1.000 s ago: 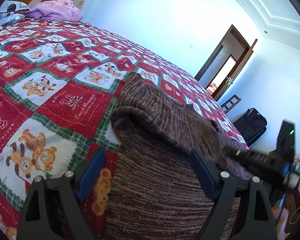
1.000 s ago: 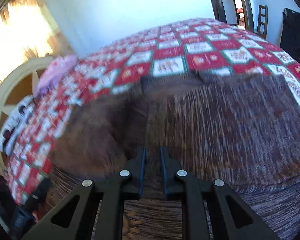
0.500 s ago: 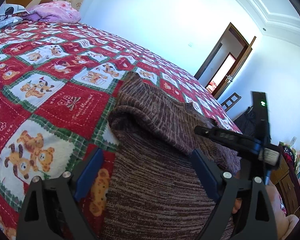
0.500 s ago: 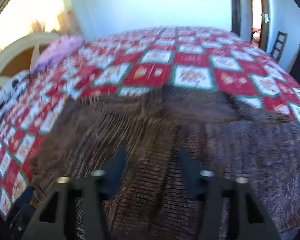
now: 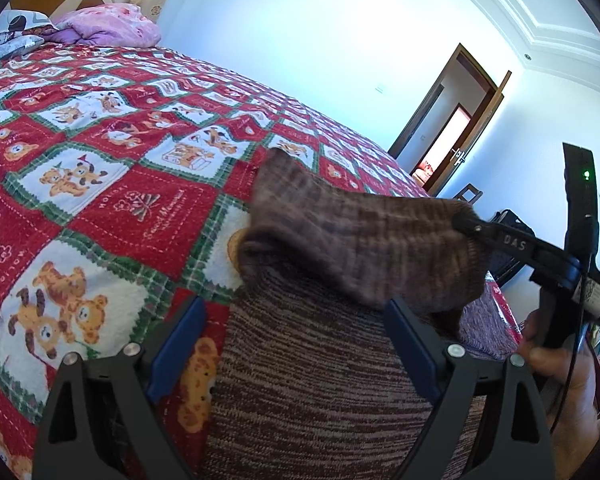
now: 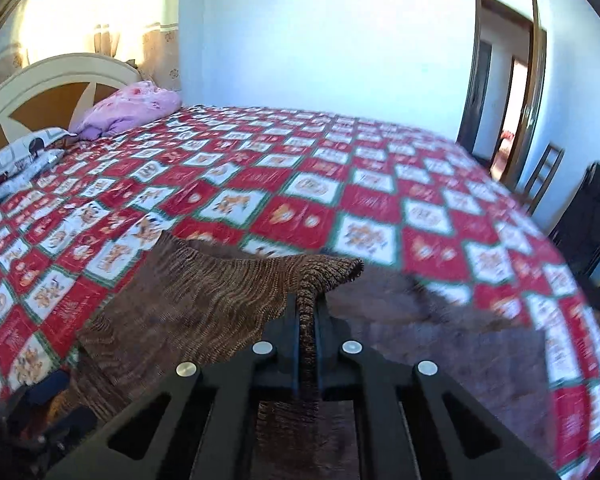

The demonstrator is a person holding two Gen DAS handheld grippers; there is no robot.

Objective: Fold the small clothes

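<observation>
A brown ribbed-knit sweater (image 5: 324,392) lies on the bed's red quilt (image 5: 100,184) of teddy-bear squares. The right gripper (image 6: 308,320) is clamped tight on a sweater fold, lifting it off the quilt. The left gripper (image 5: 296,340) gapes wide above the sweater, empty.

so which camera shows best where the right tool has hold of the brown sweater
The right wrist view: the right tool is shut on a pinched ridge of the brown sweater, seen straight between its fingers. The left wrist view shows that tool from the side, lifting a sweater flap, with the contact point partly hidden.
</observation>
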